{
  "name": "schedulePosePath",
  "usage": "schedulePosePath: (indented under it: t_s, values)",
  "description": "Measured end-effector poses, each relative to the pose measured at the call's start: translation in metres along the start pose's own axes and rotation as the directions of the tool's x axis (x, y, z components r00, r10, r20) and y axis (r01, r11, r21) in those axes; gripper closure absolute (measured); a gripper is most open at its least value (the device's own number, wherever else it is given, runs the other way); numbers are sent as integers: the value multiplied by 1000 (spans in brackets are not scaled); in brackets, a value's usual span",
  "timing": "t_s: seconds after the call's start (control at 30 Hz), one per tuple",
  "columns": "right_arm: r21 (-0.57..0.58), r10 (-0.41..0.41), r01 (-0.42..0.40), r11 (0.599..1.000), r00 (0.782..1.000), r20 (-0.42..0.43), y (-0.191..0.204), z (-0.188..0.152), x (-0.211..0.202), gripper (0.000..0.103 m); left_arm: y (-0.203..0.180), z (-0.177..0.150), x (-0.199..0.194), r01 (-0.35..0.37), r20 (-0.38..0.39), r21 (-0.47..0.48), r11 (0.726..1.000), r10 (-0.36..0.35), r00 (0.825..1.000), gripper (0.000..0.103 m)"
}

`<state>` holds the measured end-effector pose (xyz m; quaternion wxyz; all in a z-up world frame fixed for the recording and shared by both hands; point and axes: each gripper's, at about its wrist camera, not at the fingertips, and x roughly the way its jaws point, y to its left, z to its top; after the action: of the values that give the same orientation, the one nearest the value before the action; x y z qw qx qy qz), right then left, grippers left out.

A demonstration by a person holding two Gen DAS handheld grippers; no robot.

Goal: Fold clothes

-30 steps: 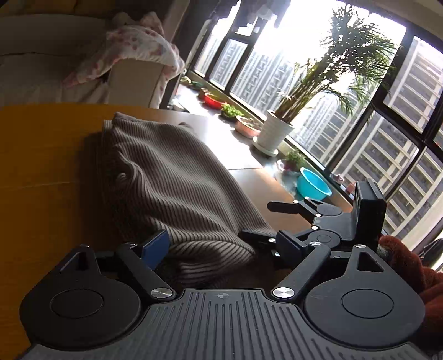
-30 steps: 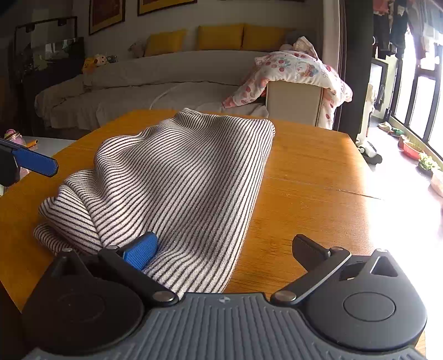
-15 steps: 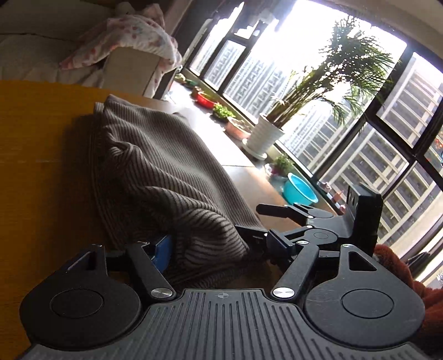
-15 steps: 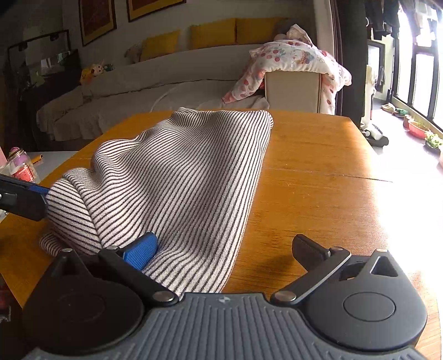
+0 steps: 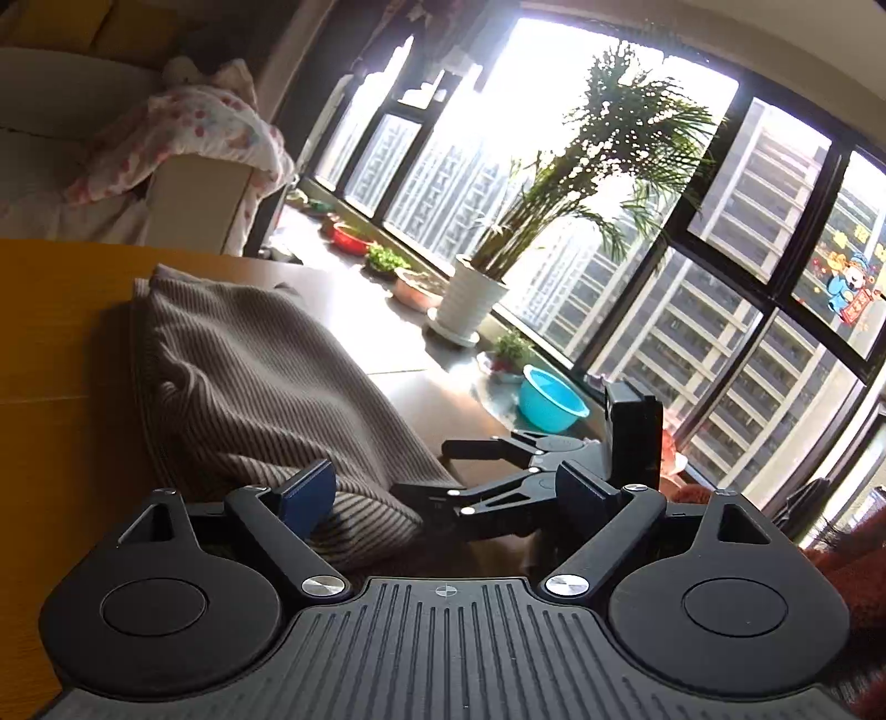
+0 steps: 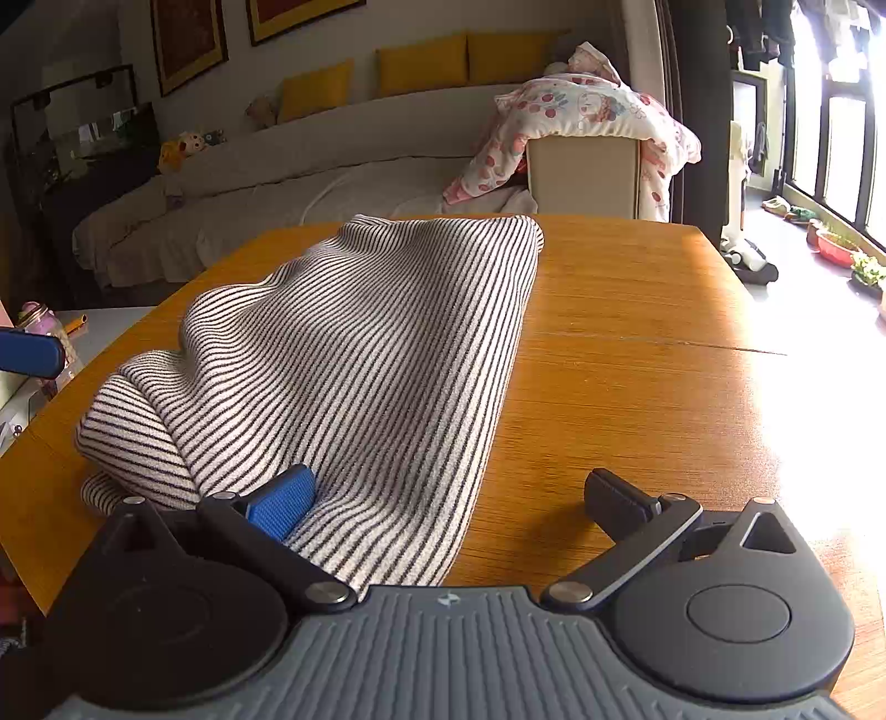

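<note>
Both grippers stood spread over the striped knit garment: left gripper opening, right gripper unclamped. Only the left wrist view showed the potted palm.

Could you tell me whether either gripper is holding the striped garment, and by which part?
Neither: the opening left gripper and open right gripper merely straddle the striped garment's near edge.

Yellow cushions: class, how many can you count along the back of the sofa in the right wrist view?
3. One sits leftmost, one in the middle, one rightmost, beside the floral blanket, which may hide more.
</note>
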<state>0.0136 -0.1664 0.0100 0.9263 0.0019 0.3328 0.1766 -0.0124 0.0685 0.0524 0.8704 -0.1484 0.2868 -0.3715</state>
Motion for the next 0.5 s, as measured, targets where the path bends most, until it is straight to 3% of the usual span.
schedulePosePath:
  t_s: [0.07, 0.2, 0.37, 0.5]
  values:
    - [3, -3, 3, 1000, 1000, 1, 0, -1, -1, 0, 8, 5, 14, -70, -20, -47, 996, 70, 997, 12]
    - [9, -6, 6, 1000, 1000, 13, 0, -2, -3, 0, 26, -5, 16, -149, -59, -136, 979, 142, 988, 13]
    - [8, -4, 3, 1000, 1000, 4, 0, -1, 0, 0, 46, -11, 12, -95, -38, -233, 968, 89, 995, 12]
    - [14, -6, 6, 1000, 1000, 8, 0, -2, 0, 0, 40, -8, 23, -51, -18, -208, 977, 48, 999, 9]
